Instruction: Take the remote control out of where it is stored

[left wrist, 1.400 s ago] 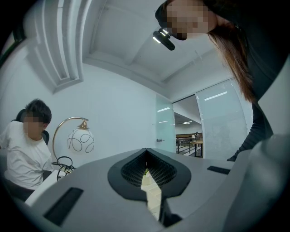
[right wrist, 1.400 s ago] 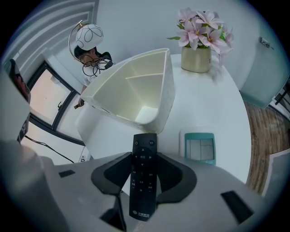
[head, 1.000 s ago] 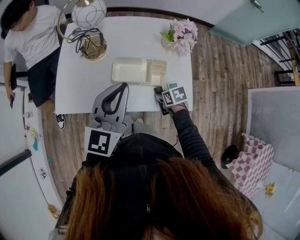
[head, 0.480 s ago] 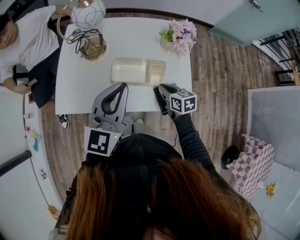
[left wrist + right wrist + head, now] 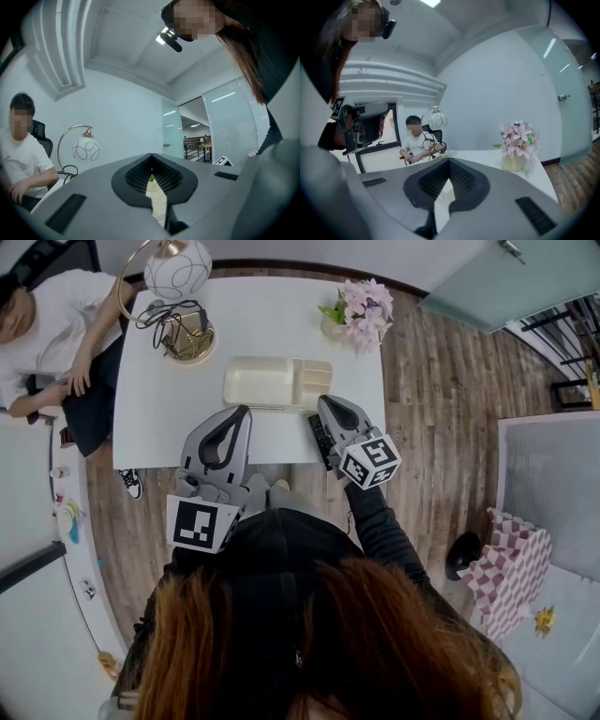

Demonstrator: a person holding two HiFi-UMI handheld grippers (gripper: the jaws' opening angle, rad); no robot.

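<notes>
Remote control (image 5: 317,438), dark and slim, lies on the white table (image 5: 272,324) at its near edge, outside the cream compartment tray (image 5: 272,382), with its far end close to the tray's near right corner. The right gripper (image 5: 324,402) lies just along the remote's right side. Its tips point at the tray and its jaws are clenched together with nothing pinched between them, as the right gripper view shows at the meeting tips (image 5: 450,160). Whether the gripper's body touches the remote cannot be told. The left gripper (image 5: 246,411) lies over the table's near edge to the left, its tips also toward the tray. Its jaws are likewise closed on nothing (image 5: 151,155), and a strip of the tray shows through the slit below them. Farther back stand a vase of pink flowers (image 5: 361,310) at the right and a globe lamp (image 5: 178,268) with a tangle of cables (image 5: 173,315) at the left. A seated person in a white shirt (image 5: 47,324) is beside the table's left end.
</notes>
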